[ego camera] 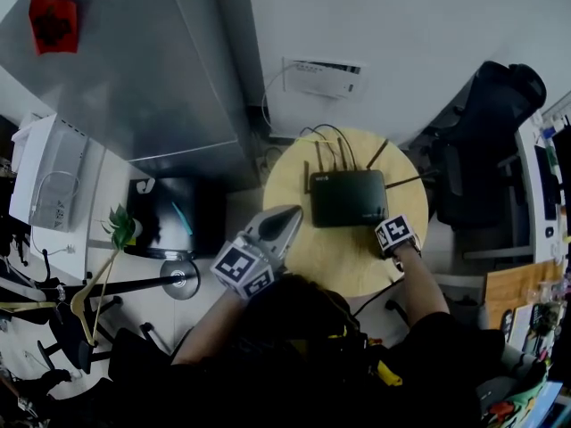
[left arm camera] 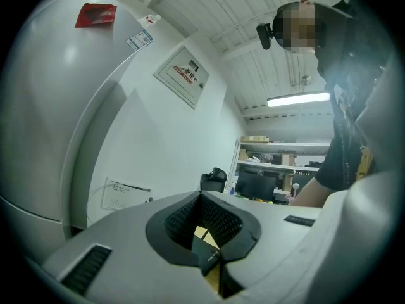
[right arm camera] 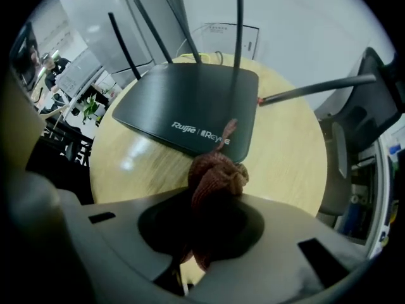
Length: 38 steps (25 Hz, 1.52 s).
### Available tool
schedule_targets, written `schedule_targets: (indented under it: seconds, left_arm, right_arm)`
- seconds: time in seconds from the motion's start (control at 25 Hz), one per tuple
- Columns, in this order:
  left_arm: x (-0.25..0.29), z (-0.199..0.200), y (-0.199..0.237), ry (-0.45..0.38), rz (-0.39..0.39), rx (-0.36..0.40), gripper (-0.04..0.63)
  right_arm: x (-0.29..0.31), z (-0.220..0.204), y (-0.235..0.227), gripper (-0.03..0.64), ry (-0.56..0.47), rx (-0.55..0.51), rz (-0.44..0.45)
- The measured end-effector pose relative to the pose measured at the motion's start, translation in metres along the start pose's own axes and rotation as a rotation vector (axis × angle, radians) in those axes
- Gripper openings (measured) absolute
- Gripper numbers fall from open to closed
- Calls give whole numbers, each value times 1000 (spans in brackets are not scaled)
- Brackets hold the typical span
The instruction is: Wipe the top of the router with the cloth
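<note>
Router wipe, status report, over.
Right gripper shut on cloth, at near edge of router. Left gripper shut, empty, off to the side. Antennas stand along far edge.

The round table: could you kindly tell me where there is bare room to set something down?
Bare wood lies in front of the router, out to the table rim, and at its left. Behind it, antennas and cables crowd the far rim.

Round, seemingly wooden table [ego camera: 350,259] bearing black router [ego camera: 348,198]
</note>
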<state>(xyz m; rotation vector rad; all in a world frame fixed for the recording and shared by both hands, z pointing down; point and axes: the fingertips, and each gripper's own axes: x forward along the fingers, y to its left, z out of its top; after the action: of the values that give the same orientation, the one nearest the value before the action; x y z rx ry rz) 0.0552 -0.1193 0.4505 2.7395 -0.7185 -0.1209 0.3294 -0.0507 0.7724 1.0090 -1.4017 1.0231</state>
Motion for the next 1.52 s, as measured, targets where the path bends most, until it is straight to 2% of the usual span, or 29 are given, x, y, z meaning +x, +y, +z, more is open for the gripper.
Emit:
schedule_targets:
  seconds: [0.52, 0.76, 1.08, 1.28, 1.52]
  left_arm:
    - [-6, 4, 1, -15, -11, -1, -8]
    - [-15, 4, 7, -16, 4, 1, -9]
    - [-27, 5, 16, -13, 18, 10, -8]
    - [-28, 4, 22, -16, 15, -2, -8]
    - [-25, 6, 26, -24, 1, -13, -8]
  right_arm:
    - [5, 20, 53, 64, -1, -27, 25]
    - [3, 32, 85, 64, -22, -50, 91]
    - [6, 42, 110, 64, -7, -91, 82]
    - [5, 45, 122, 64, 2, -64, 105]
    - [0, 56, 142, 64, -18, -20, 176]
